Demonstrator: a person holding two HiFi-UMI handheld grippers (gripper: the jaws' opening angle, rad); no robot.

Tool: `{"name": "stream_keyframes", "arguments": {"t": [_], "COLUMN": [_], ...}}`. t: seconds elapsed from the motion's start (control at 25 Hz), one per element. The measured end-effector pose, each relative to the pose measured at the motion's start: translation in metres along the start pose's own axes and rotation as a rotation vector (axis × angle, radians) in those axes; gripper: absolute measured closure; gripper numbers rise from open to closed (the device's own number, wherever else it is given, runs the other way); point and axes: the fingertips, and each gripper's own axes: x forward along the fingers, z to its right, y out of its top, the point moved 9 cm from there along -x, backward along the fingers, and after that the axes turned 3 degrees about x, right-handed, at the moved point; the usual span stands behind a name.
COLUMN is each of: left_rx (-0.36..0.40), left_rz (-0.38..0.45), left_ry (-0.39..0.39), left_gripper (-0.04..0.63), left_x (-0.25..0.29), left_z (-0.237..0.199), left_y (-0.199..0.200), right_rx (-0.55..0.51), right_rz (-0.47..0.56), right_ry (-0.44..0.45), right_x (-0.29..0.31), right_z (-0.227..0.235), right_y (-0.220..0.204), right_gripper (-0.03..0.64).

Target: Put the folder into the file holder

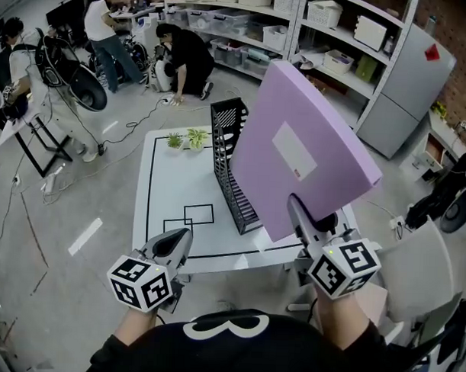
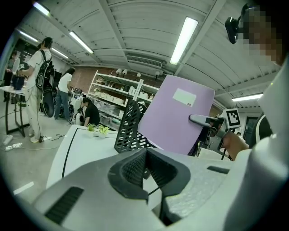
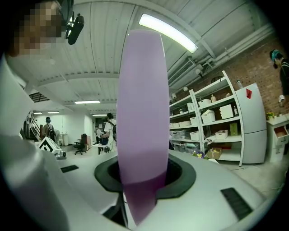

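A large purple folder (image 1: pixel 303 153) with a white label is held up in the air, tilted, over the right side of the white table (image 1: pixel 168 187). My right gripper (image 1: pixel 304 218) is shut on its lower edge; in the right gripper view the folder (image 3: pixel 142 113) stands edge-on between the jaws. The black perforated file holder (image 1: pixel 228 154) stands upright on the table, just left of the folder and apart from it. My left gripper (image 1: pixel 177 244) hovers at the table's front edge, shut and holding nothing. The left gripper view shows the folder (image 2: pixel 174 117) beside the file holder (image 2: pixel 128 131).
Two small potted plants (image 1: pixel 186 138) stand at the table's far edge. Black tape rectangles (image 1: pixel 190 216) mark the tabletop. Shelves with bins (image 1: pixel 299 31) and a grey cabinet (image 1: pixel 408 88) line the back. People (image 1: pixel 184 58) work on the floor far left. A white chair (image 1: pixel 420 279) is at the right.
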Motion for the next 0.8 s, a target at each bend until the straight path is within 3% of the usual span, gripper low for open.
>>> {"name": "stream_keyframes", "arguments": {"t": [0.4, 0.8], "left_rx": [-0.001, 0.046], "left_rz": [0.015, -0.032], "left_ry": [0.018, -0.023], "left_gripper": [0.589, 0.590], "left_x": [0.000, 0.003], "left_z": [-0.033, -0.065], "left_y": [0.015, 0.047], "right_rx": [-0.047, -0.063], "right_rz": [-0.016, -0.036], "right_ry": [-0.031, -0.074], "right_x": [0.048, 0.089], "right_z": [-0.006, -0.019], "right_y": [0.012, 0.009], "right_gripper": [0.479, 0.479]}}
